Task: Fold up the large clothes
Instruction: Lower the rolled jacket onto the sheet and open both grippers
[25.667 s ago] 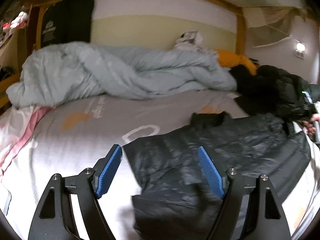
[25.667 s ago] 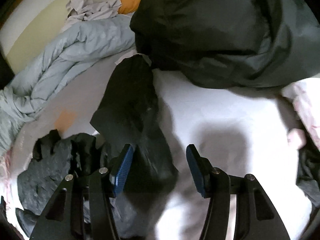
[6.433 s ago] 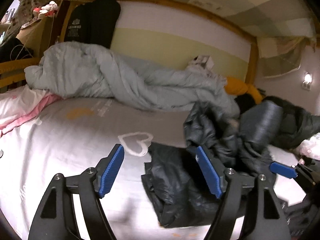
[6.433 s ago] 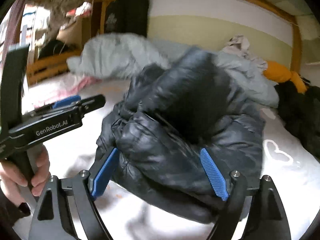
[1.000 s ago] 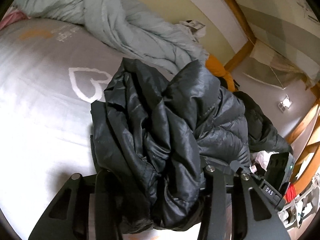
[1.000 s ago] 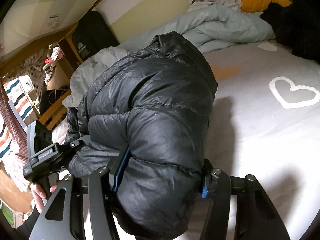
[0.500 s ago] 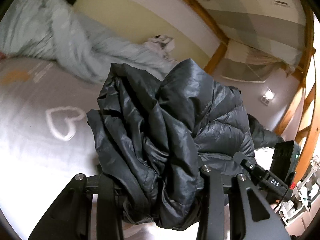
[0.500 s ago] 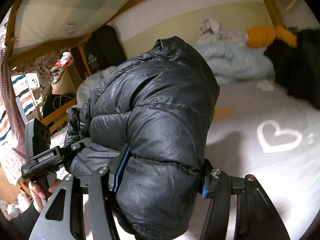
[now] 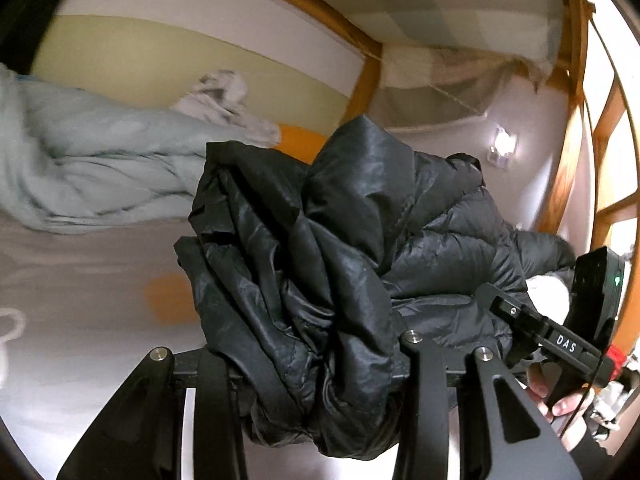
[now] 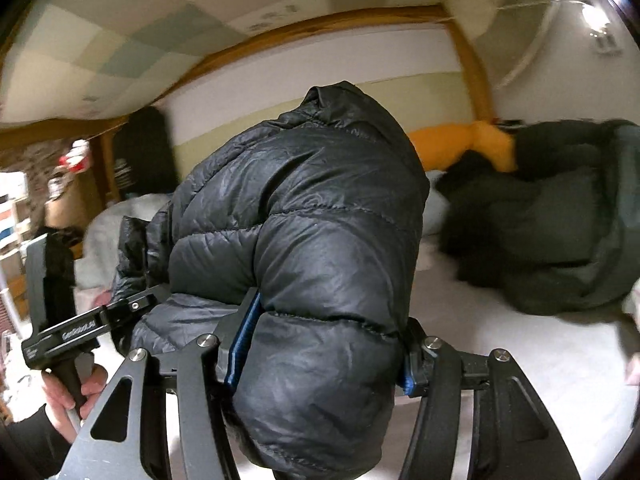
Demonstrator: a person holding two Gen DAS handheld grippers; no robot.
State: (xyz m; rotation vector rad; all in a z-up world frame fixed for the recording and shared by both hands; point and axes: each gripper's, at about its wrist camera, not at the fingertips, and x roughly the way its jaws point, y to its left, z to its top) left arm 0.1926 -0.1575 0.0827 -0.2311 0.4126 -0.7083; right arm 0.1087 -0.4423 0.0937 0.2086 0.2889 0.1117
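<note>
Jacket [image 9: 340,264] bundled, folding seemingly done, clenched in left tongs [image 9: 316,364] and right tongs [image 10: 320,344], lifted above bed [image 9: 80,320]; left to do: setting down near far-right dark pile [image 10: 552,232].

Setting: a home bedroom, lower berth of a wooden bunk bed. Evidence: pale bed sheet [image 9: 80,344] across the lower frame, crumpled light-blue duvet [image 9: 92,168] at left, wooden bed frame [image 10: 320,26] arching along the top, wall lamp [image 9: 502,148] at upper right. Loose dark clothing [image 10: 560,220] heaped at right in the right wrist view.
</note>
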